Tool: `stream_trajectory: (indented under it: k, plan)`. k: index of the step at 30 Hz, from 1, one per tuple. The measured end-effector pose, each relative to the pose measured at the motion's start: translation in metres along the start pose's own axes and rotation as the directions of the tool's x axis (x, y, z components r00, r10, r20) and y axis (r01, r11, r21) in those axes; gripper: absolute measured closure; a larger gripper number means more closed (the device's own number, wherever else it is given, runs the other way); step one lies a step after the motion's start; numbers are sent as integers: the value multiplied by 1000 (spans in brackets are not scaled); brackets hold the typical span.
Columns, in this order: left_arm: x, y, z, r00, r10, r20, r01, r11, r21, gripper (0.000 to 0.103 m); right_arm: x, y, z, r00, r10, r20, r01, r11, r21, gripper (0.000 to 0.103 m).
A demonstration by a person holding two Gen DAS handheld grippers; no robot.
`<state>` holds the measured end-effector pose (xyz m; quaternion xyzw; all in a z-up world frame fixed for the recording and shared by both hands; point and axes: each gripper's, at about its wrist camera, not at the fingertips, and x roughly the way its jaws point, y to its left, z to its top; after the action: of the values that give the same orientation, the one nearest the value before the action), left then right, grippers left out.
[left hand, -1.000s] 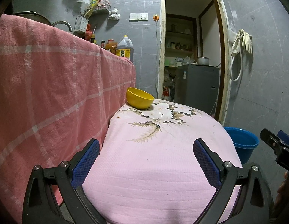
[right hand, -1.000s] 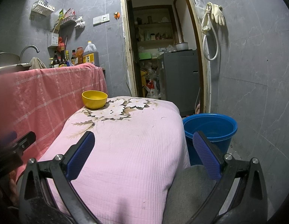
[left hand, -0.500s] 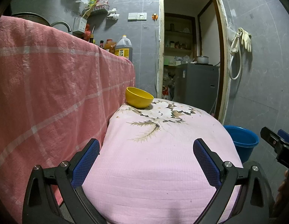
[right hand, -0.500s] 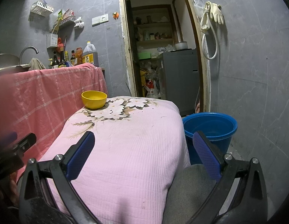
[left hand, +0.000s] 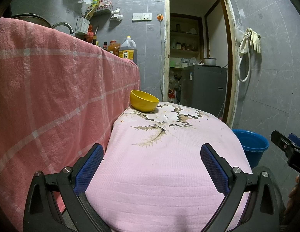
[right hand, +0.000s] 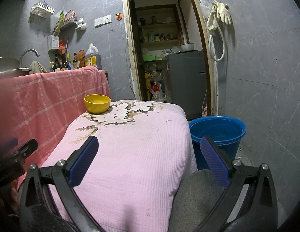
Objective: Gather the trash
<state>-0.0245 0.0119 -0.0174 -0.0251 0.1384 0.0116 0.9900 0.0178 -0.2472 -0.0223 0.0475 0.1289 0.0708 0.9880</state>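
Note:
A yellow bowl point(left hand: 144, 103) point(right hand: 97, 103) stands at the far left corner of a low surface covered in a pink floral cloth point(left hand: 169, 164) point(right hand: 130, 154). A blue bucket point(right hand: 217, 133) point(left hand: 250, 145) sits on the floor at the right of that surface. My left gripper point(left hand: 152, 160) is open above the near end of the pink cloth, holding nothing. My right gripper point(right hand: 149, 154) is open too, over the cloth's near right edge, with its right finger in front of the bucket. No loose trash shows on the cloth.
A counter draped in red checked cloth point(left hand: 53, 96) rises on the left, with bottles and an oil jug point(right hand: 93, 58) at its far end. A doorway point(right hand: 165, 58) with a grey appliance lies ahead. Rubber gloves point(right hand: 221, 13) hang on the right wall.
Both views have shifted only slightly; the left view has sunk a little against the counter. Both grippers stay open.

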Motion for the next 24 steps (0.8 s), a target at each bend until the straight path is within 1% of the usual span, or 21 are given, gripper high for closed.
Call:
stream_trajectory:
  k: [24]
  plan:
    - [1,1,0,1000,-2,-2,2,1000,4,5,-1,0,0,1000,-3,-1,3,1000,8,0]
